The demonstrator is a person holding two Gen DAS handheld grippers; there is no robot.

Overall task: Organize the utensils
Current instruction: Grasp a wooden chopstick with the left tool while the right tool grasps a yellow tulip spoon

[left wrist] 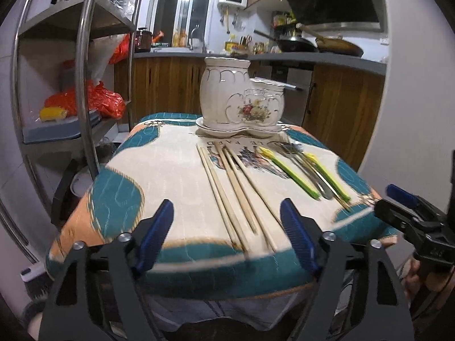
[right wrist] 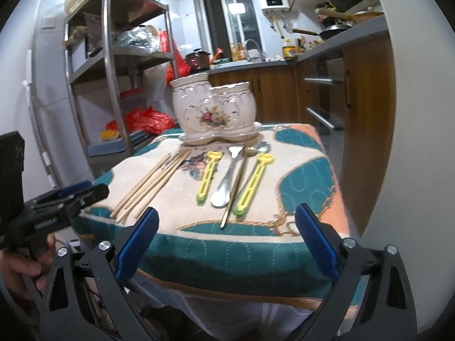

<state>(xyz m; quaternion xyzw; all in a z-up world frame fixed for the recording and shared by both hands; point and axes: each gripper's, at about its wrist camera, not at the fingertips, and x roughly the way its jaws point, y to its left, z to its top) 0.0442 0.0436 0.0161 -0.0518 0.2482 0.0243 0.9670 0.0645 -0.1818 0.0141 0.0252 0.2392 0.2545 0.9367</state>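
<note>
Two wrist views of a small table covered by a teal, cream and orange quilted cloth (left wrist: 119, 199), seen from its near edge.

Left gripper (left wrist: 227, 233): its blue-padded fingers (left wrist: 156, 233) stand wide apart over the near hem of the cloth, with nothing between the pads; the near ends of the chopsticks (left wrist: 236, 187) lie on the cloth in the gap ahead of them, untouched. In the right wrist view this gripper appears at 9 o'clock, side-on, with a hand (right wrist: 20, 267) on its grip below.

Right gripper (right wrist: 224, 241): its fingers (right wrist: 315, 241) are likewise spread wide and hold nothing, poised short of the table's near edge. In the left wrist view it enters at 4 o'clock.

Utensils: the wooden chopsticks lie in a loose bundle, running from the cloth's centre toward the near edge. Beside them, toward 2 o'clock in the left wrist view, lies a second group: two yellow-green plastic utensils (right wrist: 209, 174) (right wrist: 253, 183), and between them a steel spoon (right wrist: 227, 179) and a slim gold-handled fork (right wrist: 234, 187), whose handle reaches nearest the edge. A further spoon bowl (right wrist: 263, 147) shows at the far end of this group.

Ceramic utensil holder (left wrist: 241, 93): white, with a floral motif and two compartments, one taller than the other, it stands upright on a matching dish (left wrist: 236, 130) at 12 o'clock on the table, just beyond the utensils' far ends.

Background: a metal shelf rack (right wrist: 113, 65) at 10 o'clock and a kitchen counter (left wrist: 284, 56) with wooden cabinets behind.
</note>
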